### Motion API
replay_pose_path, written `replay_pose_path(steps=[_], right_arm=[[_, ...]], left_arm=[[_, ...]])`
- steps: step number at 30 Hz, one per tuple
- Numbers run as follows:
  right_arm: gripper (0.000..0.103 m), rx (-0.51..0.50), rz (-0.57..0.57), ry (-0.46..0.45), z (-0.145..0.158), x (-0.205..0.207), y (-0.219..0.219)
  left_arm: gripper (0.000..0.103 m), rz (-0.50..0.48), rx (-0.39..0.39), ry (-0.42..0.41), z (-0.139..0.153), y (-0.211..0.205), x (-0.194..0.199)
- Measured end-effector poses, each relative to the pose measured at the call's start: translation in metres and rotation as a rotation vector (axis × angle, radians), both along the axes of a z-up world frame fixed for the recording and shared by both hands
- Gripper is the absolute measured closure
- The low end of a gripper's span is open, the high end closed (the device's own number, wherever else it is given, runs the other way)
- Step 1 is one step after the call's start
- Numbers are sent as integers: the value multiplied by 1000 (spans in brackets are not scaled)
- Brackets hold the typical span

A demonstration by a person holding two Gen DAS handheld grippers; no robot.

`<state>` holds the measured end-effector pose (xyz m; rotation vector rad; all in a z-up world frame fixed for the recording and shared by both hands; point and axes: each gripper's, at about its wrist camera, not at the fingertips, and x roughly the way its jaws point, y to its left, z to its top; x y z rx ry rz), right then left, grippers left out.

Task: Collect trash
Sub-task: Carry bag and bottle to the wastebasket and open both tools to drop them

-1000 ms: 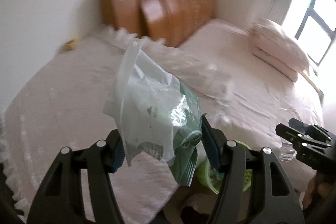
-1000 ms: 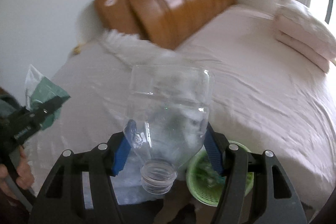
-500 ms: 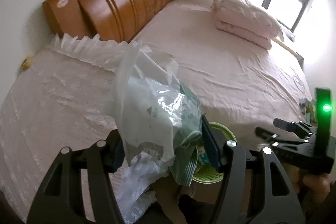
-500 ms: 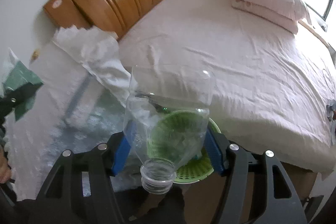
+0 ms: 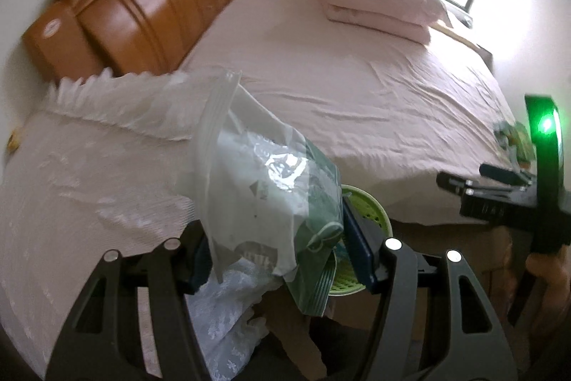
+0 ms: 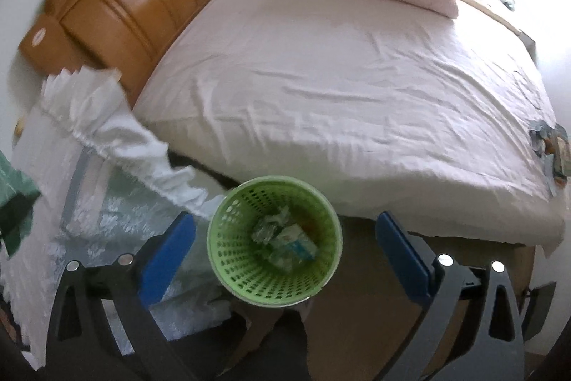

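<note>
Right wrist view is showing the right claw [image 6: 285, 252] standing wide and gripping nothing, hanging directly above the green basket [image 6: 228, 274], whose open mouth is facing up between the blue pads [image 6: 167, 259]; scraps of trash [image 6: 285, 238] are lying at its bottom. In the left wrist view the left claw [image 5: 274, 256] is pinching a clear plastic bag [image 5: 249, 174] with green packaging inside, its long axis running up and away from the claw, sealed edge pointing toward the headboard [image 5: 142, 9]. The basket [image 5: 364, 213] is sitting just right of and below that claw, partly hidden behind the bag. Judgement: the bag is needing a short rightward carry over the rim before release; the empty right claw is crowding that space.
</note>
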<state>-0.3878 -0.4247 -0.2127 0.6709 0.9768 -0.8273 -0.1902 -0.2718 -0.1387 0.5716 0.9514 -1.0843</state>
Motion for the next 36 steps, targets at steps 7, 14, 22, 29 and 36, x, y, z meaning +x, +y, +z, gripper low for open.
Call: replay_pose_path(steps=[7, 14, 22, 29, 36], right_arm=[[3, -9, -64, -16, 3, -28, -14], [3, 4, -102, -13, 2, -51, -23], [3, 17, -96, -8, -4, -64, -32], [3, 19, -71, -10, -7, -65, -34], [3, 9, -9, -20, -4, -48, -33]], left_arm=[[43, -107, 30, 7, -13, -30, -34], [16, -147, 71, -7, -25, -52, -59], [10, -146, 69, 3, -23, -62, -73], [8, -84, 68, 7, -22, -59, -65], [8, 25, 55, 18, -17, -48, -44]])
